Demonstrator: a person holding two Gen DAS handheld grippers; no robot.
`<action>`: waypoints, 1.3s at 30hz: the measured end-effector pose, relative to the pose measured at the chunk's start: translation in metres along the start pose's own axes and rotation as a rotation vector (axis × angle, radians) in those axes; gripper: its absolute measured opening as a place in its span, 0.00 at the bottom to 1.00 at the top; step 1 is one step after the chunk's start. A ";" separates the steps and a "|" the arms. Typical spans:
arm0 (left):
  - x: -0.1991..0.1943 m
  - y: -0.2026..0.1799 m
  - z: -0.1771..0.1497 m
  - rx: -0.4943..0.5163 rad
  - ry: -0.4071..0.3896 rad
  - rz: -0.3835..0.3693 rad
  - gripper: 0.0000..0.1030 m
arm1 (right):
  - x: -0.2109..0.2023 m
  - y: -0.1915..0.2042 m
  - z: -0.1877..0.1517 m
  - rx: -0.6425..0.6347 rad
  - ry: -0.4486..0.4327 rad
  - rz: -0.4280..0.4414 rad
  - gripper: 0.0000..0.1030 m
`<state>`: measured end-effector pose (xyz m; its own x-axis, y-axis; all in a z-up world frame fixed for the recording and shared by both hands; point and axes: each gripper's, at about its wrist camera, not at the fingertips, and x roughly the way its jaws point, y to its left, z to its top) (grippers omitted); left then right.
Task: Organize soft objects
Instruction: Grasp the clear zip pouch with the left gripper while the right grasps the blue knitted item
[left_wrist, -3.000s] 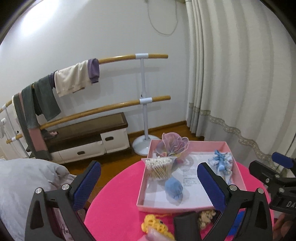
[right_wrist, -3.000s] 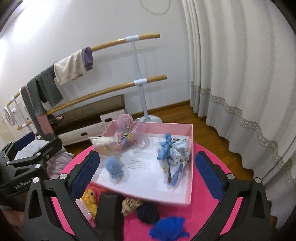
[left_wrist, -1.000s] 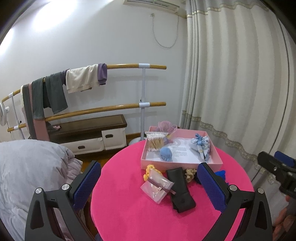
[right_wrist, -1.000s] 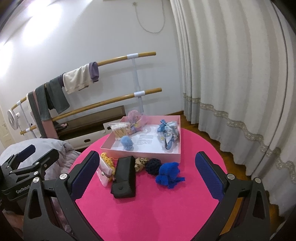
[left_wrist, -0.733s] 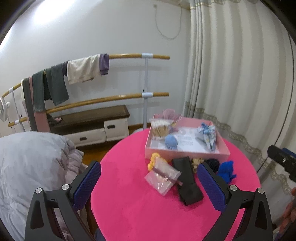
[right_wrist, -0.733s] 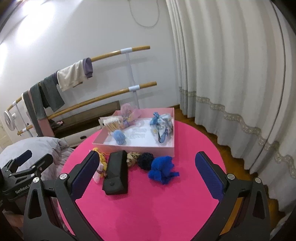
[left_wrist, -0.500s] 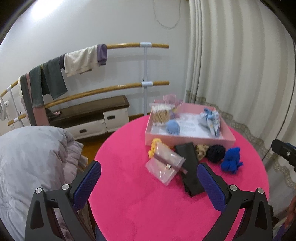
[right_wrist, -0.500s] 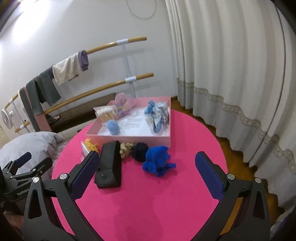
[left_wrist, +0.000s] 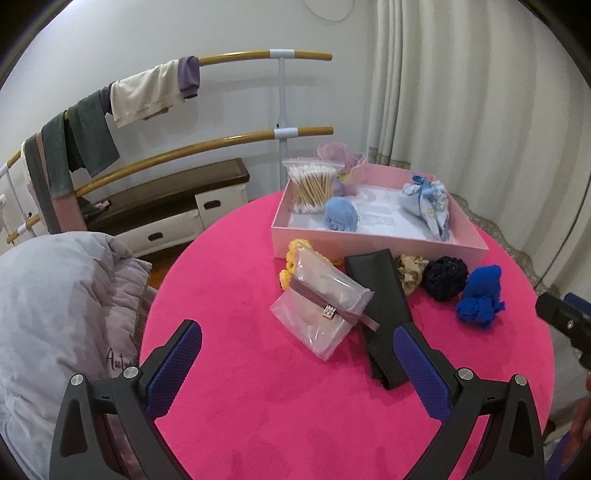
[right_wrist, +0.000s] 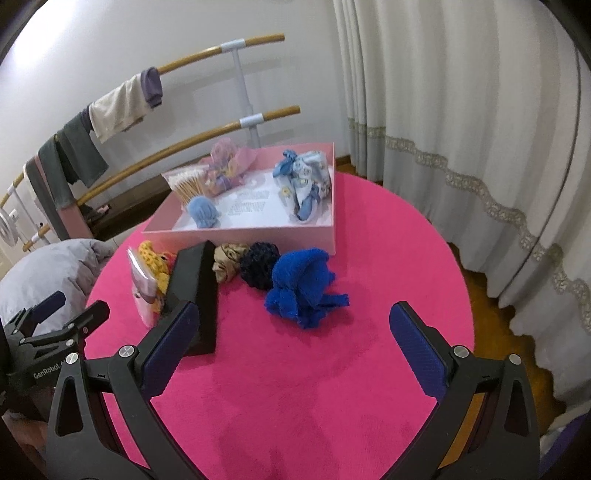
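My left gripper (left_wrist: 297, 363) and my right gripper (right_wrist: 295, 339) both hang above the pink table (right_wrist: 295, 387) with their jaws spread wide and nothing in them. The blue sock ball (right_wrist: 301, 286) lies on the table near my right gripper, touching the dark ball (right_wrist: 258, 267), with the tan scrunchie (right_wrist: 227, 264) and black case (right_wrist: 194, 291) beside them. Behind them is the pink box (right_wrist: 240, 238), with a light blue ball (right_wrist: 203, 212) and a cloth bundle (right_wrist: 304, 181) inside

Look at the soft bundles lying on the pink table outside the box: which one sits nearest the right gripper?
The bright blue bundle. It lies closest in front of the open right gripper; the dark navy ball, beige scrunchie and yellow knit lie further back and left.
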<state>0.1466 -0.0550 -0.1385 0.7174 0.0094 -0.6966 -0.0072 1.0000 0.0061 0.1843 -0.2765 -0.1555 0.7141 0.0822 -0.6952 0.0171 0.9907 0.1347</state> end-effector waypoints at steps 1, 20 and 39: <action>0.006 -0.001 0.001 0.001 0.003 0.001 1.00 | 0.004 0.000 -0.001 0.001 0.008 -0.002 1.00; 0.114 0.005 0.007 0.150 0.082 -0.086 1.00 | 0.075 -0.011 0.000 0.031 0.125 -0.009 1.00; 0.131 0.007 0.013 0.131 0.075 -0.154 0.85 | 0.118 -0.013 0.004 0.014 0.166 -0.002 0.74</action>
<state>0.2498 -0.0470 -0.2205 0.6488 -0.1390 -0.7481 0.1925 0.9812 -0.0154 0.2715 -0.2797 -0.2365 0.5887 0.0976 -0.8024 0.0293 0.9895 0.1418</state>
